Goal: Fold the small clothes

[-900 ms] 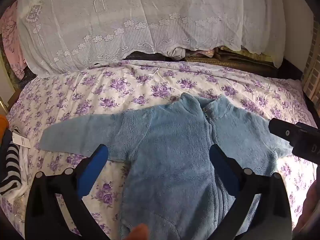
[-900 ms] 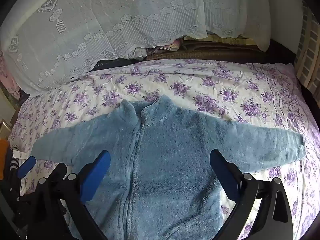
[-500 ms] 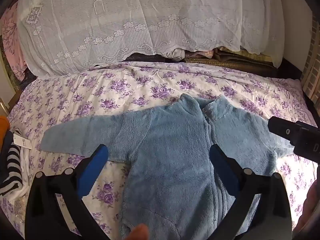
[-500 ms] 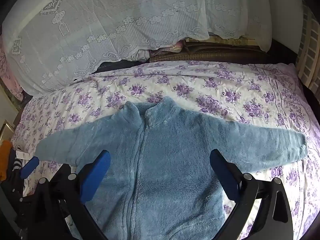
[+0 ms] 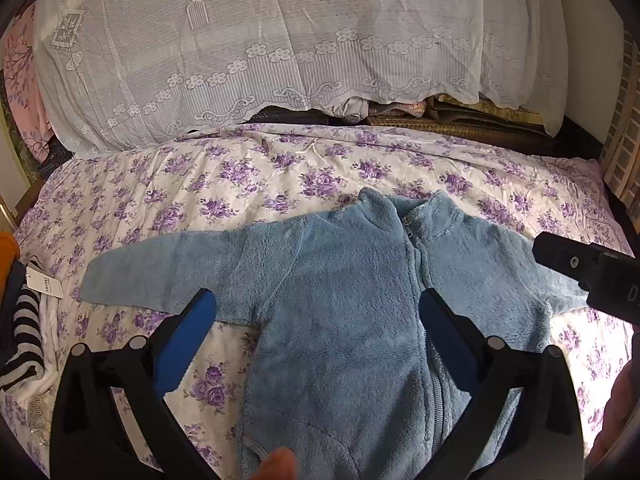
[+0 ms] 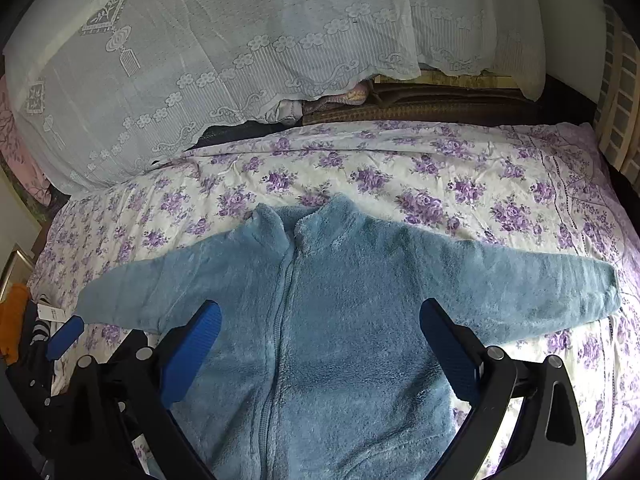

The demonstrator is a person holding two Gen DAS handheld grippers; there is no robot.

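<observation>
A small blue fleece zip jacket lies flat, front up, on the purple-flowered bedsheet, both sleeves spread out sideways. It also shows in the right wrist view. My left gripper is open and empty, hovering over the jacket's left chest and armpit. My right gripper is open and empty, hovering over the jacket's chest, astride the zipper. The right gripper's body enters the left wrist view over the right sleeve. The left gripper's fingertip shows at the left of the right wrist view.
A white lace cover drapes a pile at the bed's far side, with dark folded bedding under it. Striped and orange clothes with a tag lie at the left edge. A wooden slatted frame stands at the right.
Both grippers have drawn slightly back and up; the jacket sits a little lower in both views. The jacket itself has not moved. Both grippers stay open.
</observation>
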